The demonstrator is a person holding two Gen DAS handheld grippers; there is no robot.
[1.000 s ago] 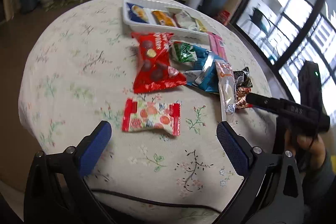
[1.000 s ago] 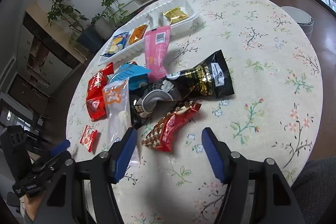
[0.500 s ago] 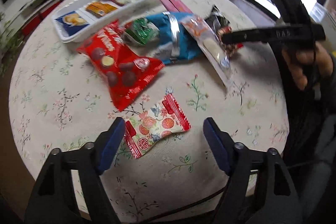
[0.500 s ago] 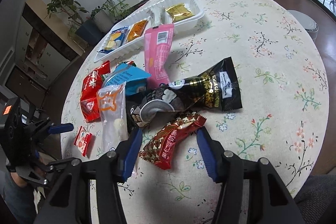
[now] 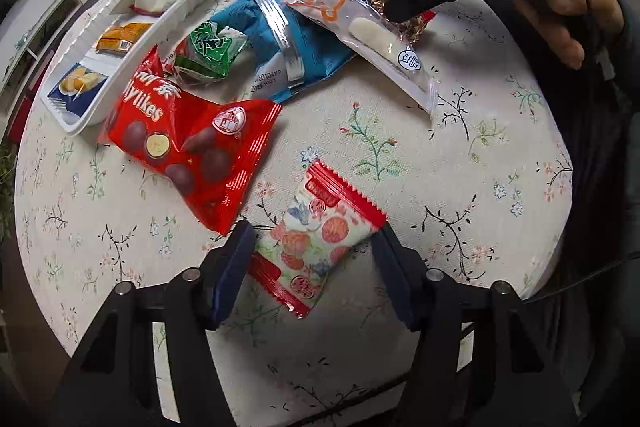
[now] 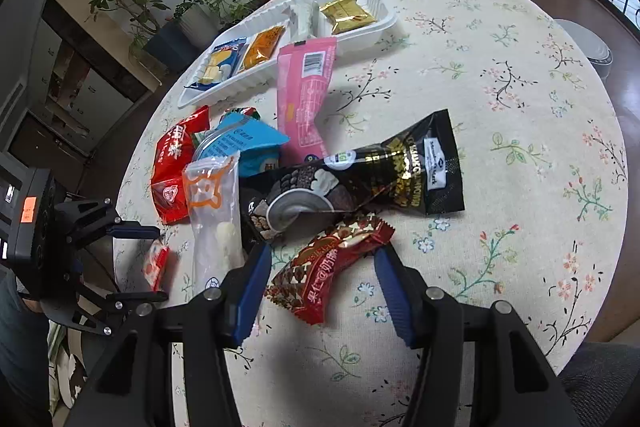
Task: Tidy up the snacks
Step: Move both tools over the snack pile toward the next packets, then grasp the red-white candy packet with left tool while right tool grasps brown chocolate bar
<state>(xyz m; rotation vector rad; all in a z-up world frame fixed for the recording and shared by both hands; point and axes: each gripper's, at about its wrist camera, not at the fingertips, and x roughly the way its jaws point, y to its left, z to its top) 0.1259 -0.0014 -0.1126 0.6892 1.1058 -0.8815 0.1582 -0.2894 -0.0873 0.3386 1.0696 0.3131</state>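
Note:
A small red-and-white fruit-print packet [image 5: 316, 239] lies on the flowered tablecloth between the fingers of my left gripper [image 5: 313, 229]. Its jaws are closing, with the pads close to the packet's edges and the packet still flat. The same left gripper [image 6: 136, 261] appears at the left edge of the right wrist view. My right gripper [image 6: 322, 253] is shut on a dark red chocolate packet [image 6: 328, 259], which rests on the cloth. A white divided tray [image 6: 384, 27] at the far side holds several small snacks.
Between the grippers and the tray lies a loose pile: a big red bag [image 5: 192, 151], a blue bag [image 5: 280, 43], a green packet [image 5: 212, 51], a clear pouch [image 5: 372, 35], a pink packet [image 6: 304, 99] and a black bag [image 6: 380, 171]. A hand [image 5: 568, 23] holds the right tool.
My left gripper rolled, dropped over the small fruit-print packet and narrowed its jaws around it. The right gripper narrowed onto the dark red packet and barely moved.

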